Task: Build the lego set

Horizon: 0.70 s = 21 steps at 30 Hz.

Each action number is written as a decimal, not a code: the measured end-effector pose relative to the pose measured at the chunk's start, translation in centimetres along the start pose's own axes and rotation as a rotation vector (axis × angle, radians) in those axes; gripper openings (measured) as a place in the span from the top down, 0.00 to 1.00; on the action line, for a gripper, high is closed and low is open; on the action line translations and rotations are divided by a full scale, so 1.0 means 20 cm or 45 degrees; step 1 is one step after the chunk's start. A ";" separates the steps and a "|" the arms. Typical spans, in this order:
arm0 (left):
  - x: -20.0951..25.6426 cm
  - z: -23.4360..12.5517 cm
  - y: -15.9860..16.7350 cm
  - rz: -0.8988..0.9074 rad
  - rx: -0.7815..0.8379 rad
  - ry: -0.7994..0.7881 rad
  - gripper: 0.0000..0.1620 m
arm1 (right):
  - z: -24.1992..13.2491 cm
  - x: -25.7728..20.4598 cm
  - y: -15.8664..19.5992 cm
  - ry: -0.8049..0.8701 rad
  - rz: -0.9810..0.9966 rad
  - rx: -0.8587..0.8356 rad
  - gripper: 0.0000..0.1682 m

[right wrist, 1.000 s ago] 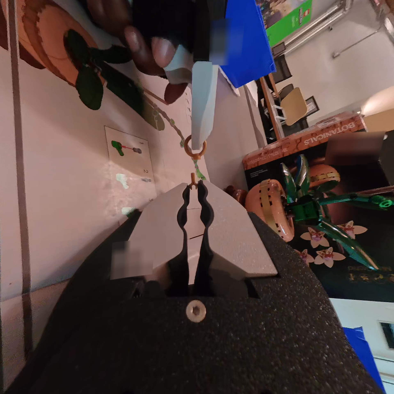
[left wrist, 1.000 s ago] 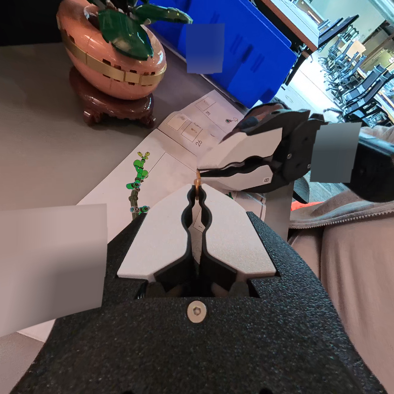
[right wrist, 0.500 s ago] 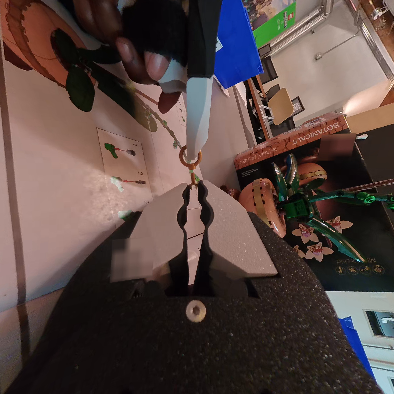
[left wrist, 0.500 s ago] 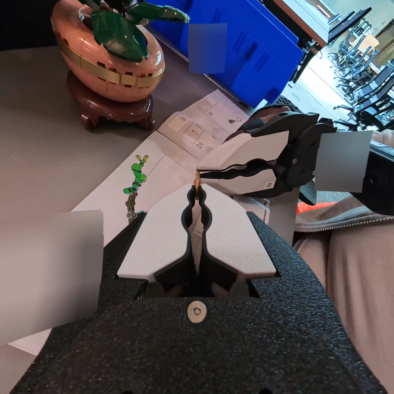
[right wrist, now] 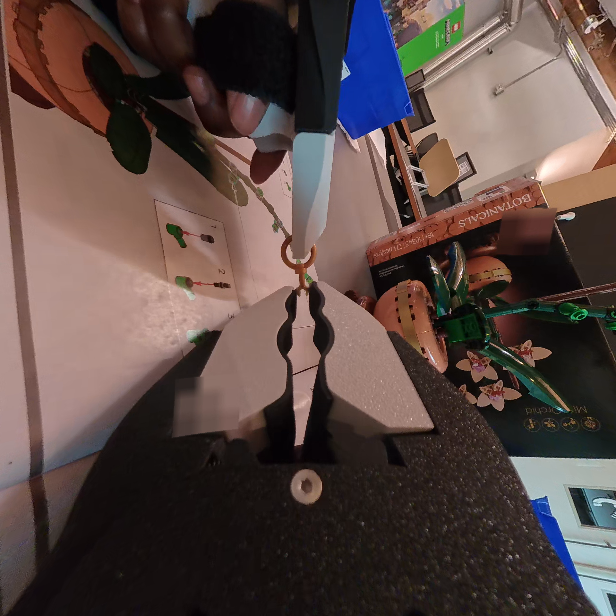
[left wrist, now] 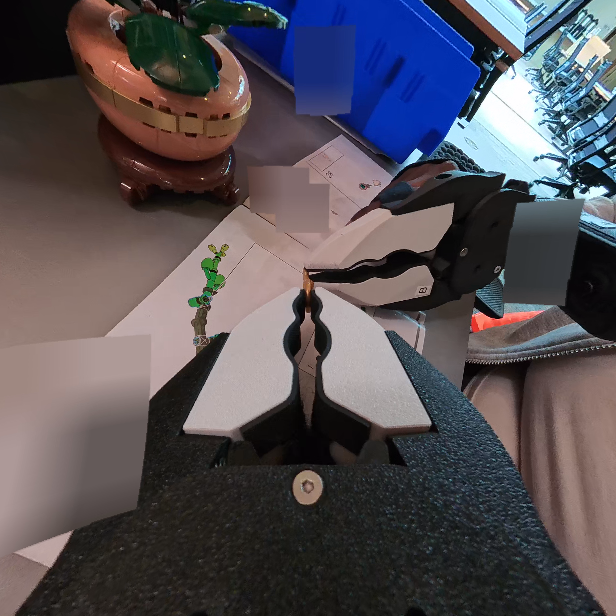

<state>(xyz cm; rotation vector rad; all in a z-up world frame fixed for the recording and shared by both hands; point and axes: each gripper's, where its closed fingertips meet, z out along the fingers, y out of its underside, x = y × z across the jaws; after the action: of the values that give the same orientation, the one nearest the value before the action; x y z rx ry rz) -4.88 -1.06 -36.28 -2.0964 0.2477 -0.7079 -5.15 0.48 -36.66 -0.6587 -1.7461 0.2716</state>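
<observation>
My left gripper (left wrist: pixel 308 295) is shut on a small orange ring piece (left wrist: pixel 307 287). In the right wrist view it comes down from the top (right wrist: pixel 301 246), with the ring (right wrist: pixel 284 251) around its tip. My right gripper (right wrist: pixel 301 292) is shut on a tiny orange stem piece (right wrist: pixel 302 282), whose upper end meets the bottom of the ring. In the left wrist view the right gripper (left wrist: pixel 308 272) comes in from the right, its tips right above the left tips. Both hover over the open instruction booklet (left wrist: pixel 266 266).
A pink LEGO pot with green leaves (left wrist: pixel 160 100) stands on a brown base at the back left of the grey table. Blue bins (left wrist: pixel 400 83) stand behind the booklet. The set's box (right wrist: pixel 500 366) stands behind the pot (right wrist: pixel 410 326). A person's lap is at the right. My left and right fingertips are right by each other.
The two grippers have closed the small gap between them. The stem piece, apart from the ring a second ago, now touches the ring's bottom.
</observation>
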 end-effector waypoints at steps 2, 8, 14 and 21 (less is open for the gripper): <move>0.00 0.00 0.00 -0.003 -0.002 -0.001 0.99 | 0.00 0.00 0.00 0.001 0.000 0.001 0.96; -0.01 0.00 0.00 -0.007 -0.002 -0.016 0.99 | 0.00 0.00 -0.01 0.002 -0.005 0.009 0.96; 0.00 0.01 0.00 0.000 -0.006 -0.002 0.99 | 0.00 0.00 -0.01 -0.002 -0.005 0.011 0.96; -0.01 0.01 0.00 -0.008 0.000 -0.018 0.99 | 0.00 0.00 -0.01 0.000 -0.005 0.016 0.96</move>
<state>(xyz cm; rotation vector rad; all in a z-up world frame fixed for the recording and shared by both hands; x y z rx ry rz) -4.96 -0.87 -36.36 -2.1024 0.2329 -0.6963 -5.20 0.30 -36.59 -0.6461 -1.7448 0.2793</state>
